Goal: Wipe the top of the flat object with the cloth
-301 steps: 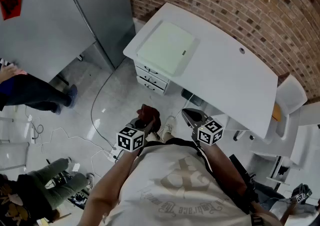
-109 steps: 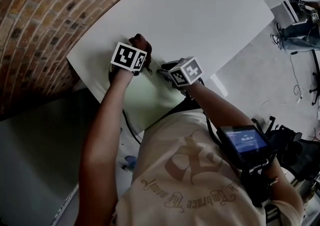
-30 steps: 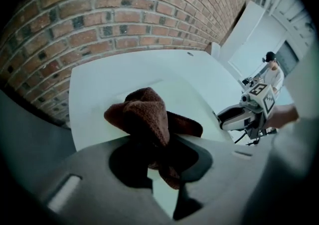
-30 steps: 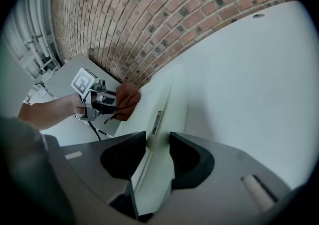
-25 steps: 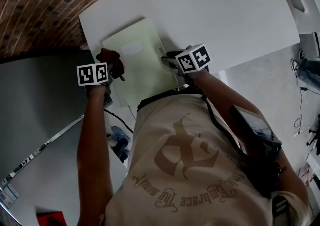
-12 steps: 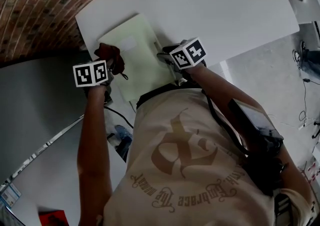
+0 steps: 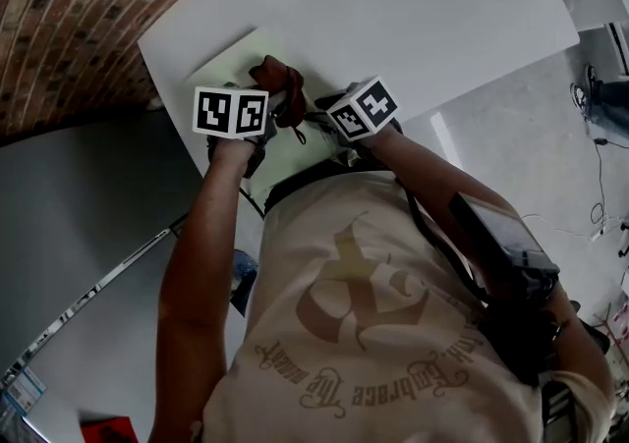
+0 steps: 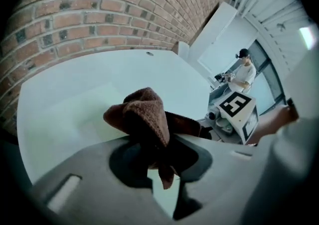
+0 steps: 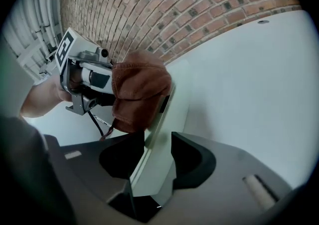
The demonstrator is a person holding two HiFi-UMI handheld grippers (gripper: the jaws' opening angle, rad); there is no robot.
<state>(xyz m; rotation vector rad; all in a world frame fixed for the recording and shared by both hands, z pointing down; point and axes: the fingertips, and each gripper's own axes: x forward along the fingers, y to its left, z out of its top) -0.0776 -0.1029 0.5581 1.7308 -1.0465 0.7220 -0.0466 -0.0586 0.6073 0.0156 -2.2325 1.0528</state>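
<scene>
Brick wall (image 7: 69, 28): running along the far side of the counter.
Counter (image 7: 413, 9): white, carrying the flat object at its corner by the wall.
Flat object (image 7: 234, 60): pale green, lying flat, its near edge reaching between the right claw's jaws.
Right claw (image 9: 153, 141): jaws standing spread around that edge, having just been opening.
Left claw (image 8: 158, 149): pinching the cloth.
Cloth (image 7: 278, 87): brown, bunched, pressing on the flat object's top, just beyond the right claw.
</scene>
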